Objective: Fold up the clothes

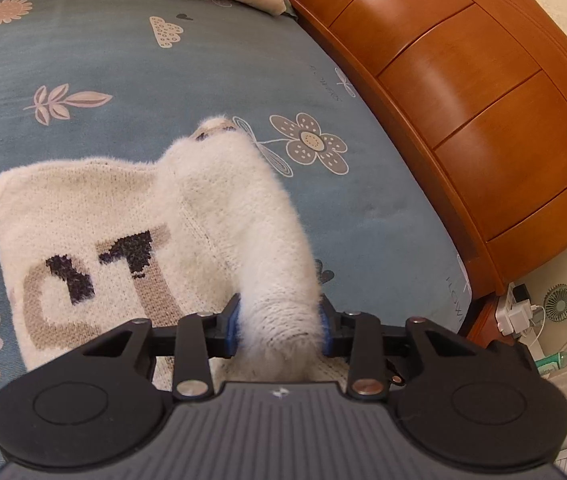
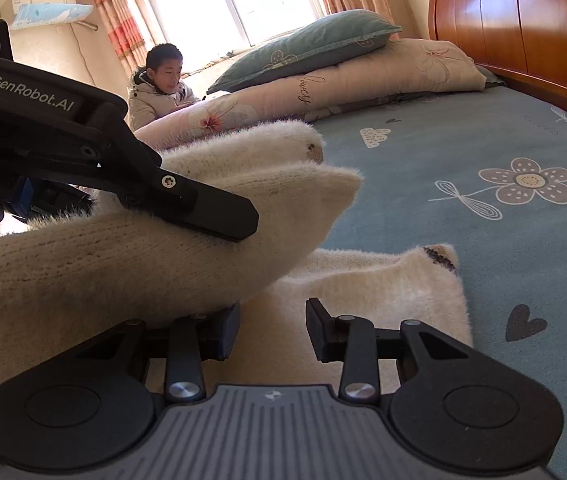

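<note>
A fuzzy cream sweater with brown and dark letters lies flat on the blue flowered bedsheet. One sleeve is lifted off it and runs back between the blue pads of my left gripper, which is shut on it. In the right wrist view the same sleeve hangs across the left half, with a black finger of the left gripper pressing on it. My right gripper stands open low over the sweater body. The sleeve rests on its left finger and nothing is between its pads.
A wooden headboard borders the bed on the right. Pillows and a rolled quilt lie at the far end. A person sits beyond the bed near the window. A power strip and a small fan sit on the floor-side stand.
</note>
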